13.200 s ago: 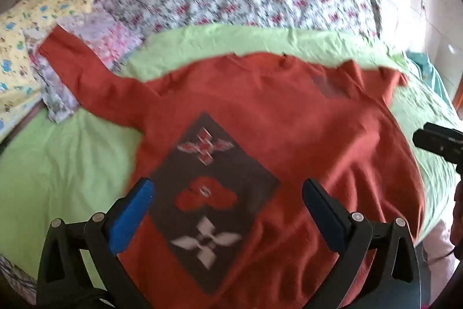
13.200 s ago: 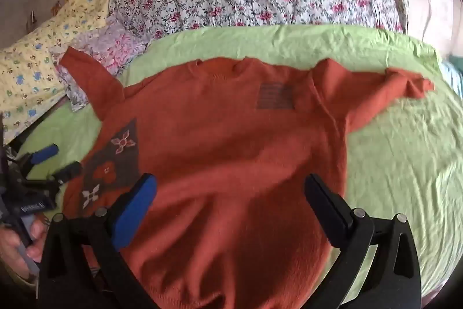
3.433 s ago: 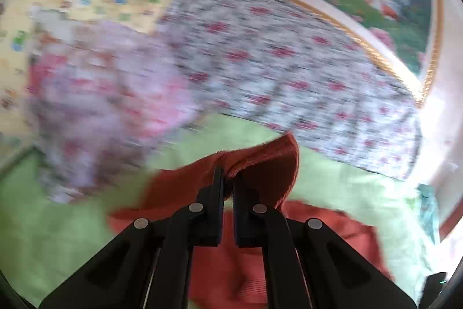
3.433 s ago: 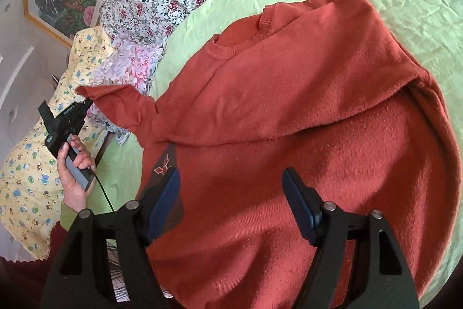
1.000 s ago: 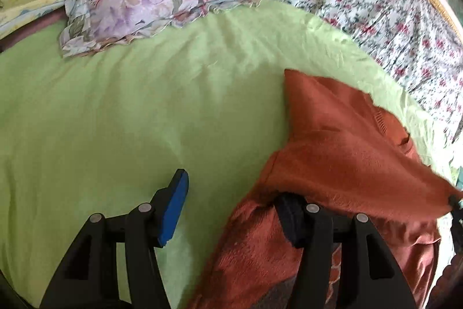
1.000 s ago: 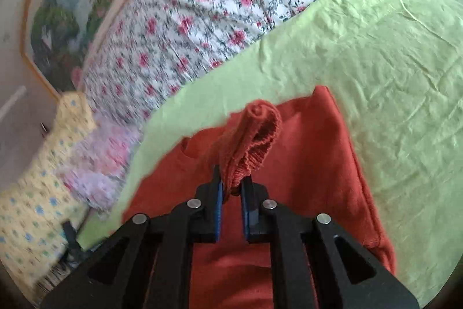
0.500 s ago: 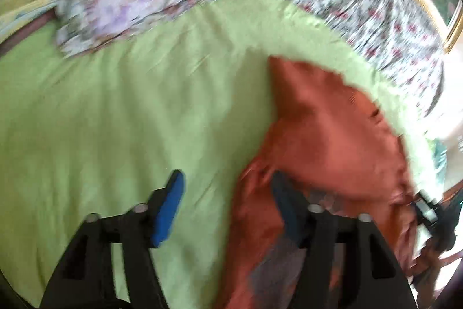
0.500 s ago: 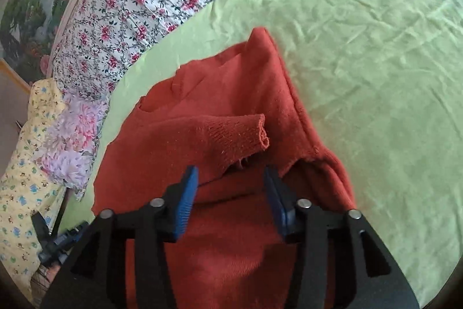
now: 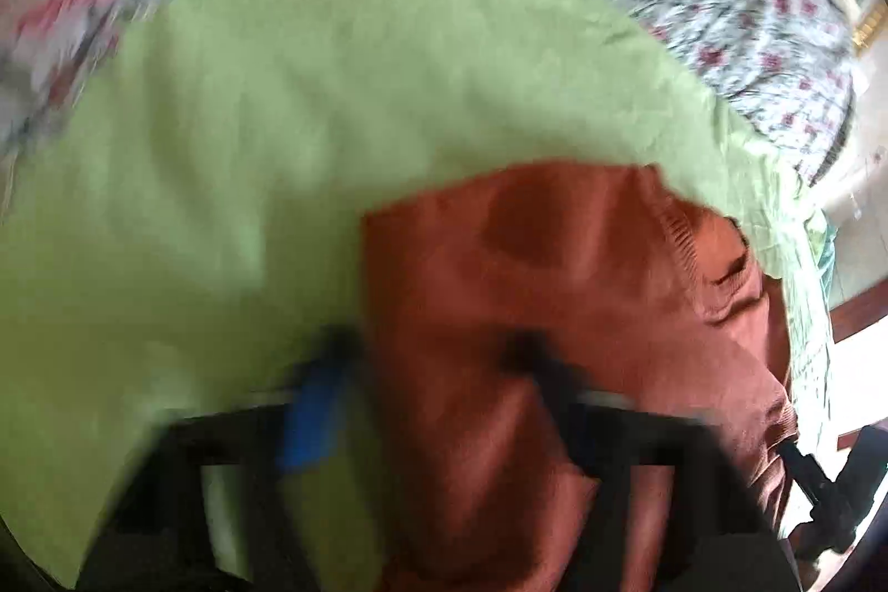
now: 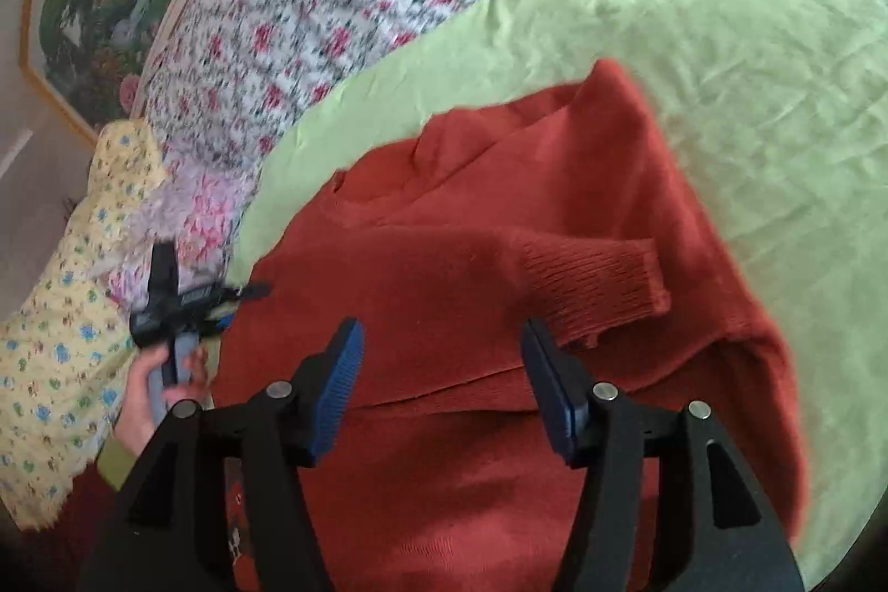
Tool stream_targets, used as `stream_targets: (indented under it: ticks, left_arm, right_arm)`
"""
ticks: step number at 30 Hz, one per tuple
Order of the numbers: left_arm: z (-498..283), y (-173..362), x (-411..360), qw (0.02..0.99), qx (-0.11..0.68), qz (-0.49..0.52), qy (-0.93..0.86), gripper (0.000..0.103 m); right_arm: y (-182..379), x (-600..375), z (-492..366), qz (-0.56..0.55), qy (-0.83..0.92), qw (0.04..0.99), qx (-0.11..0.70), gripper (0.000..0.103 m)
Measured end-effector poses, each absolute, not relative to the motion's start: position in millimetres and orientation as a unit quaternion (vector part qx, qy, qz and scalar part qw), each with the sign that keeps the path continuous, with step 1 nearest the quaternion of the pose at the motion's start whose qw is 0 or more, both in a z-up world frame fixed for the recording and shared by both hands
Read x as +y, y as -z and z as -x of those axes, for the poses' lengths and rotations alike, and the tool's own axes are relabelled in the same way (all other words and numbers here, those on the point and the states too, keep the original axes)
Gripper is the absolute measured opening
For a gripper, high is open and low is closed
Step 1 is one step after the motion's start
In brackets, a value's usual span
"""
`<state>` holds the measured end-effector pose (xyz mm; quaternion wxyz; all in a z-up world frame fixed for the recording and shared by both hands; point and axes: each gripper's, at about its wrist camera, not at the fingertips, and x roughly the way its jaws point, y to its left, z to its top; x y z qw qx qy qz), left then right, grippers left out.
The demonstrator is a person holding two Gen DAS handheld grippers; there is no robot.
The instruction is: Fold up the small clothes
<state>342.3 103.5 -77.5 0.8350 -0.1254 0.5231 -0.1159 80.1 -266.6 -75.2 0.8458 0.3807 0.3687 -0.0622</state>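
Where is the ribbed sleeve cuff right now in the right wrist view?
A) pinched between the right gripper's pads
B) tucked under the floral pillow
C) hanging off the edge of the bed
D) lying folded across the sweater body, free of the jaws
D: the ribbed cuff lies flat on the orange sweater, beyond the right gripper, whose blue pads stand apart with nothing clamped between them.

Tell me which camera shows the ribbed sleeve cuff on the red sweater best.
The right wrist view: the ribbed cuff lies sharp, folded across the sweater. The left wrist view is motion-blurred; it shows the sweater, but the cuff can't be made out.
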Motion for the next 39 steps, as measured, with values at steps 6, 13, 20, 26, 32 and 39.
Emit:
stream_targets:
  ticks: [6, 13, 20, 26, 32, 39]
  left_arm:
    - [-348, 53, 96, 0.878, 0.457, 0.095, 0.103, 0.008]
    - [-346, 77, 110, 0.870, 0.476, 0.102, 0.083, 0.018]
    - [-278, 54, 122, 0.869, 0.481, 0.104, 0.054, 0.024]
    - [-205, 63, 103, 0.870, 0.482, 0.084, 0.052, 0.036]
    - [-202, 69, 103, 0.867, 0.490, 0.082, 0.039, 0.038]
    - [-205, 72, 97, 0.867, 0.492, 0.067, 0.029, 0.038]
  right_arm:
    - [96, -278, -94, -0.388, 0.075, 0.840, 0.371, 0.060]
    - [93, -279, -91, -0.379, 0.079, 0.839, 0.382, 0.060]
    - [84, -296, -56, -0.376, 0.154, 0.828, 0.387, 0.060]
    - [75, -308, -45, -0.398, 0.153, 0.829, 0.363, 0.061]
    - [99, -330, -66, -0.464, 0.132, 0.789, 0.381, 0.060]
    - [43, -338, -86, -0.446, 0.079, 0.834, 0.315, 0.008]
